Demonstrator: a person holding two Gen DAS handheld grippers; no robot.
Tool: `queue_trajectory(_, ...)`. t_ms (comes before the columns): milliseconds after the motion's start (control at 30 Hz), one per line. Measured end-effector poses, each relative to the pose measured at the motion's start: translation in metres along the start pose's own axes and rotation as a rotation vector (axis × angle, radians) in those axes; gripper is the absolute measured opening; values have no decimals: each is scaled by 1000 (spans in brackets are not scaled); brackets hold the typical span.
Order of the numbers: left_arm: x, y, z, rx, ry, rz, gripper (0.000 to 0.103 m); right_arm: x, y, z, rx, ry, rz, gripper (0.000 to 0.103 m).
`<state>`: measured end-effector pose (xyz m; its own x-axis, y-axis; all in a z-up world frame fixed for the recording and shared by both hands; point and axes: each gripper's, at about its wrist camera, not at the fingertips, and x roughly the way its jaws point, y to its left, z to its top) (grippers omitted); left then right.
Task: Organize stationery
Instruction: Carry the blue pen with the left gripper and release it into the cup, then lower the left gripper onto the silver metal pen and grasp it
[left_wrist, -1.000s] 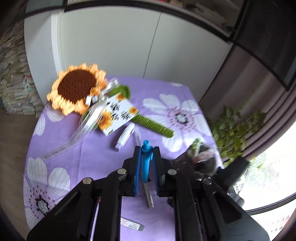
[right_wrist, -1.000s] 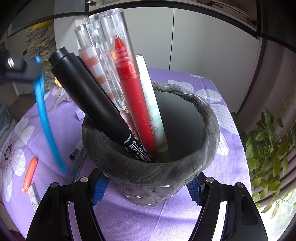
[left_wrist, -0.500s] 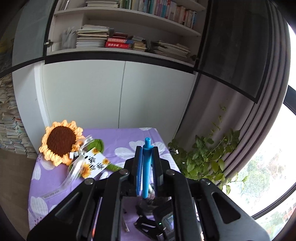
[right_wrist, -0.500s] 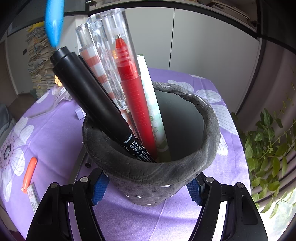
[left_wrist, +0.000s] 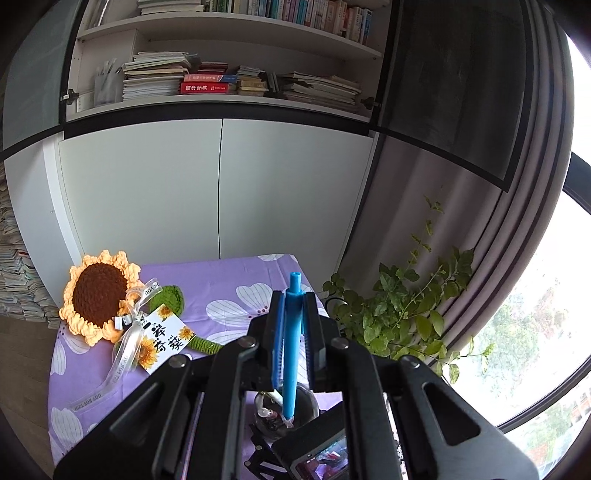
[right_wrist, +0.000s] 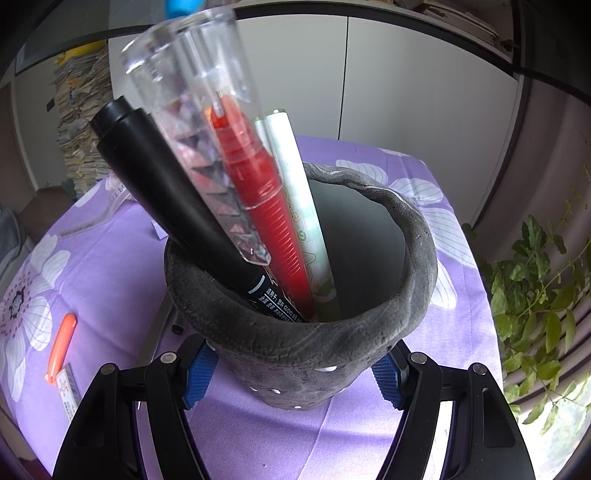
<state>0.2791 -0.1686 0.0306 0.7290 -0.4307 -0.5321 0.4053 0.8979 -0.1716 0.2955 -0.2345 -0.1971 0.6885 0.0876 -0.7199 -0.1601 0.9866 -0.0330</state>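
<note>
- The left wrist view shows the left claw (left_wrist: 293, 332) clamped narrowly on a blue pen (left_wrist: 290, 347), held upright with its tip pointing down over the mouth of the pen holder (left_wrist: 273, 413), seen from above between the claw's arms.
- The right wrist view shows what the left cannot: the right claw (right_wrist: 291, 365) spread wide around the dark grey pen holder (right_wrist: 388, 332), its blue pads (right_wrist: 197, 371) pressed against both sides of the pot's base.
- Inside it lean a black marker (right_wrist: 166, 192), a clear-capped pen (right_wrist: 199, 140), a red pen (right_wrist: 266, 206) and a white pen (right_wrist: 295, 177), all against the left rim.
- A blurred blue tip (right_wrist: 181, 6) shows at that view's top edge.
- On the surface, a purple cloth with white flowers (right_wrist: 122, 258), lies an orange pen (right_wrist: 61, 345) beside a small labelled item (right_wrist: 68, 387).
- Only the left view shows the crocheted sunflower (left_wrist: 98, 295) with its ribbon and card (left_wrist: 164, 339), the white cabinet doors (left_wrist: 218, 188), bookshelves (left_wrist: 236, 77), and a leafy plant (left_wrist: 410, 317) by the window.
</note>
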Motion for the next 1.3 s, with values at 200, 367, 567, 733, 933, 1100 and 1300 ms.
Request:
queue_trajectory(200,5,0,0,0,6,4,8,0,0,0,0,0,-1,73)
queue_trajectory(367,-2,1,3,0,-17,6,7,0,-1,0,0,0,0,73)
queue_trajectory(567,4,-5,-3,29,7,8,7,0,-1,0,0,0,0,73)
queue_trajectory(733,14,-4,-11,33,52,1,7,0,-1,0,0,1,0,73)
queue_trajectory(933,17,-4,-21,48,88,1,7,1,0,-1,0,5,3,73)
queue_trajectory(1100,18,2,-25,40,110,-9,7,0,1,-1,0,5,3,73)
queue_trajectory(1300,17,33,-31,-12,108,85,29,0,0,-1,0,5,3,73)
